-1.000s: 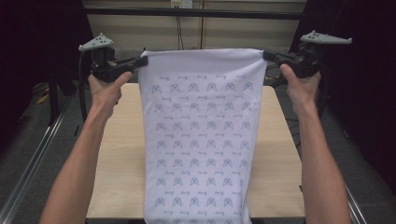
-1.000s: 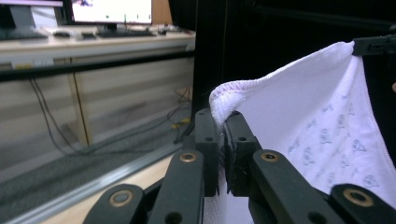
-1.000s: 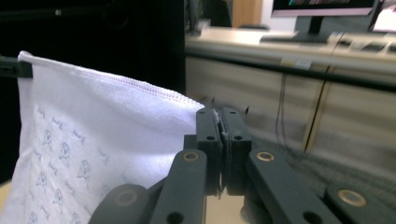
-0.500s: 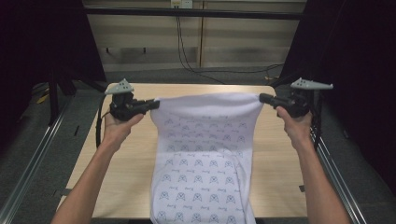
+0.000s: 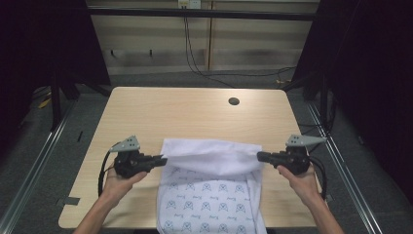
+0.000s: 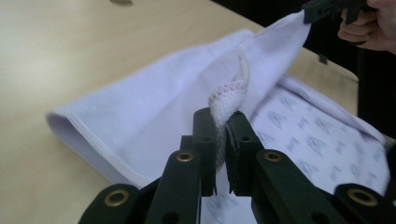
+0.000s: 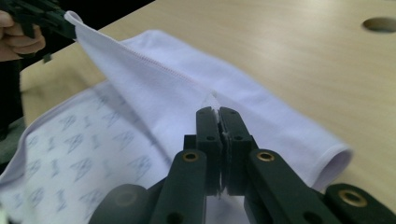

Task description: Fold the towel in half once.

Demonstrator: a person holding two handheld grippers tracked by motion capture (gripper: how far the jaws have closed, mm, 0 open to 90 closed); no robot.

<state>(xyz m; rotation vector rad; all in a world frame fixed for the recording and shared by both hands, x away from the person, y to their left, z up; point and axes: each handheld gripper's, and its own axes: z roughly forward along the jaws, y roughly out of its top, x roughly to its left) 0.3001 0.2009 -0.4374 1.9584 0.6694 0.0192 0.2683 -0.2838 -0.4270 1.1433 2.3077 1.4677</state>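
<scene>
The left hand-held gripper (image 5: 162,159) and the right hand-held gripper (image 5: 260,156) each pinch a stitched corner of the soft white printed cloth (image 5: 214,195), folded over on the pale wooden surface (image 5: 195,112).

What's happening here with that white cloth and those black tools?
A person holds a gripper in each hand. The left gripper and the right gripper each pinch a top corner of a white patterned cloth. The top part is doubled over above the wooden table, as if being folded.
</scene>
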